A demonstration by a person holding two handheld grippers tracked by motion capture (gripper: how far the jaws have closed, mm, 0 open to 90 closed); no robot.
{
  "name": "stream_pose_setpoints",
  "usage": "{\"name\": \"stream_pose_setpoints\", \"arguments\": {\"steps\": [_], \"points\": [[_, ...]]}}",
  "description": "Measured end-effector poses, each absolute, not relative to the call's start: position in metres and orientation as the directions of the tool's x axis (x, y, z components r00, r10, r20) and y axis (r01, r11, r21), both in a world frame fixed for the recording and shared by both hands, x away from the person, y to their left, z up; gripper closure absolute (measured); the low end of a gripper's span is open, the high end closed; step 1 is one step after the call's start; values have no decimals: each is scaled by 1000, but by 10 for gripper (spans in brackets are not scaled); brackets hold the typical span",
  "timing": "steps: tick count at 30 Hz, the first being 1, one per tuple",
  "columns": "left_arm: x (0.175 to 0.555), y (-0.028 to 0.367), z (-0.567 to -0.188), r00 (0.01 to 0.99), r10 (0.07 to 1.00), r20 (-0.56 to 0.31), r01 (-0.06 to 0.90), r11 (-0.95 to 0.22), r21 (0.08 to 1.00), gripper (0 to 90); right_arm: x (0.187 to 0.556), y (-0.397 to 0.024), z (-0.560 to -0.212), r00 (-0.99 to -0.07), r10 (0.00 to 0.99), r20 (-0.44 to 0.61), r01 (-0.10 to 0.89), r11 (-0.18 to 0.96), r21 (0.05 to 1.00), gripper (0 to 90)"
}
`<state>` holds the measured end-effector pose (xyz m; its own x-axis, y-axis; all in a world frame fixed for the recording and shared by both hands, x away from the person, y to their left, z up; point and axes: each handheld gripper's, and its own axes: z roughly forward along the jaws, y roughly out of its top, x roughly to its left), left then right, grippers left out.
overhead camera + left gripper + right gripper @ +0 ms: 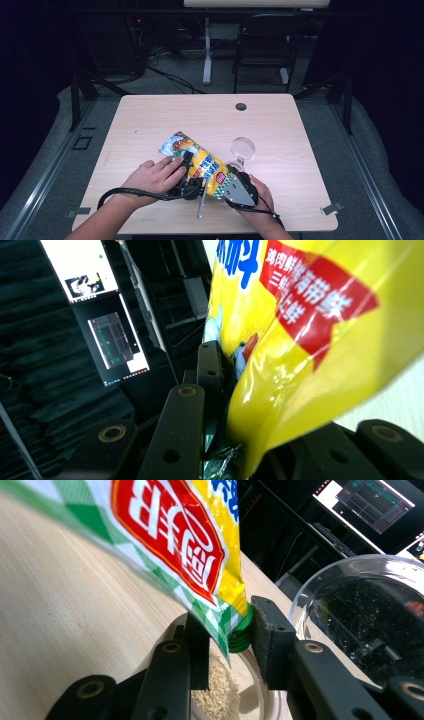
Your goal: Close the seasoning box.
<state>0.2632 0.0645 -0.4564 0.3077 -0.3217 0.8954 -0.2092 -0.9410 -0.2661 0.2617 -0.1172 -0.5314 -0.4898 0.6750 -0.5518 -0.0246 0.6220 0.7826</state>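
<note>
Shiny yellow snack bag [200,165], green-checked end w/ green cap, red labels in Chinese script, lies toward 10 o'clock on tabletop [150,120]. Left hand-held gripper [225,390] and right hand-held gripper [227,635] both clamp the bag.

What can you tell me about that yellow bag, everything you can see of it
The yellow bag is a glossy, crinkly plastic pouch with blue and red printed characters, a food picture at its far end and a green-checked bottom with a green screw cap. It lies slanted across the wooden table. The left gripper clamps its side; the right gripper pinches the cap end.
</note>
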Motion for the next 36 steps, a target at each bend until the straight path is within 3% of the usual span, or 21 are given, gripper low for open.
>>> {"name": "stream_pose_setpoints", "arguments": {"steps": [36], "points": [[264,86,-490,422,-67,904,-170,-985,6,848,261,-117,-530,-485,657,-577,-42,641,766,667]]}}
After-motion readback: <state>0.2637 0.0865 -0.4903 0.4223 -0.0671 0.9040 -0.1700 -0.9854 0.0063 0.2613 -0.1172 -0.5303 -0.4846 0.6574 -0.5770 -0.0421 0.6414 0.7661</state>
